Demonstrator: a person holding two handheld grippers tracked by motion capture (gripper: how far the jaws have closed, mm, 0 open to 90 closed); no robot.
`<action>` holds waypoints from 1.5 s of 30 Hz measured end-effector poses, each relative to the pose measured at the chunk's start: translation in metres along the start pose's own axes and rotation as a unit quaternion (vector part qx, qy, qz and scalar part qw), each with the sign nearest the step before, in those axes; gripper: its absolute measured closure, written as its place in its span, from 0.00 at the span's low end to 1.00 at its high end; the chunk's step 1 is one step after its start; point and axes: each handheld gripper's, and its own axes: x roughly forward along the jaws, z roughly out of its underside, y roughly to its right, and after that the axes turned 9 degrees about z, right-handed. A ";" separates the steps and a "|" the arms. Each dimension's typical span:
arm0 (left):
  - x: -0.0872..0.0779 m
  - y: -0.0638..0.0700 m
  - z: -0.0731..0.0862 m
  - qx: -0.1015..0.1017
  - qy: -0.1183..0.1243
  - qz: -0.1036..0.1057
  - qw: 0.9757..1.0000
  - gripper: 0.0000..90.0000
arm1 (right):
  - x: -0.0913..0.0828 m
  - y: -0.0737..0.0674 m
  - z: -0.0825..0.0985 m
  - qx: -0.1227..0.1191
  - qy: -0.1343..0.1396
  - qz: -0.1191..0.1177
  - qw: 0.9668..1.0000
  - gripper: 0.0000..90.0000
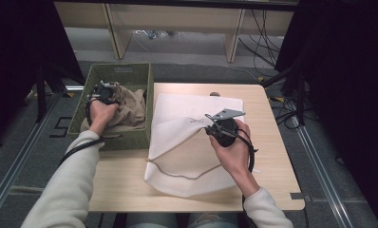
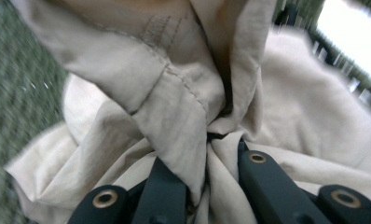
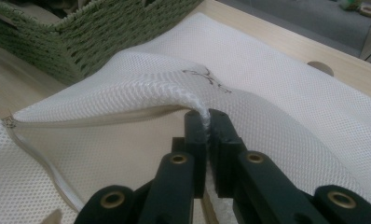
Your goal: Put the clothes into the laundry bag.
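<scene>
In the green basket (image 1: pixel 118 76), left of the mesh bag (image 1: pixel 187 142), our left hand-held gripper (image 1: pixel 105 92) pinches the beige garment (image 2: pixel 183 116) to lift it; our right hand-held gripper (image 3: pixel 207 122) clamps the bag's rim, propping its mouth open on the bench (image 1: pixel 272 137).

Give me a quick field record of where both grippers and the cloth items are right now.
left gripper: shut on beige cloth garment, inside green woven basket
right gripper: shut on edge of white mesh laundry bag, holding its opening lifted
bag: lies on light wooden table, beside the basket
bag opening: faces the basket
garment: bunched, not yet in the bag
</scene>
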 end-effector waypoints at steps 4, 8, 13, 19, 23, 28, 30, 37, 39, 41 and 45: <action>-0.013 0.001 -0.008 0.000 0.046 0.011 0.999 0.93 | -0.001 -0.001 0.000 0.001 -0.002 -0.001 1.000 0.97; -0.024 0.003 -0.013 -0.007 0.099 0.026 0.995 0.93 | 0.000 -0.001 0.000 0.002 0.001 0.001 1.000 0.97; -0.040 0.004 -0.019 -0.024 0.160 0.042 0.986 0.93 | 0.000 0.000 0.000 -0.002 0.003 0.001 1.000 0.97; -0.063 0.007 -0.026 -0.009 0.221 0.040 0.974 0.93 | 0.000 -0.001 0.000 0.001 0.002 0.002 1.000 0.97; -0.081 0.011 -0.028 -0.004 0.255 0.045 0.966 0.93 | 0.000 -0.001 0.000 0.001 0.005 0.001 1.000 0.98; -0.093 0.014 -0.029 0.000 0.283 0.049 0.958 0.93 | 0.001 -0.001 0.001 0.002 0.006 0.001 1.000 0.98; -0.100 0.018 -0.030 -0.001 0.301 0.054 0.952 0.93 | 0.001 0.000 0.001 -0.008 0.010 0.006 1.000 0.98; -0.120 0.026 -0.031 0.017 0.336 0.063 0.940 0.93 | 0.000 0.000 0.001 -0.002 0.008 0.005 1.000 0.98; -0.126 0.028 -0.032 0.032 0.343 0.059 0.937 0.93 | 0.000 -0.001 0.001 0.007 0.005 0.001 1.000 0.98; -0.129 0.029 -0.032 0.036 0.347 0.060 0.935 0.93 | 0.000 -0.002 0.001 0.011 0.004 0.001 1.000 0.98; -0.140 0.035 -0.030 0.054 0.359 0.062 0.930 0.93 | 0.000 -0.001 0.001 0.011 0.006 -0.001 1.000 0.98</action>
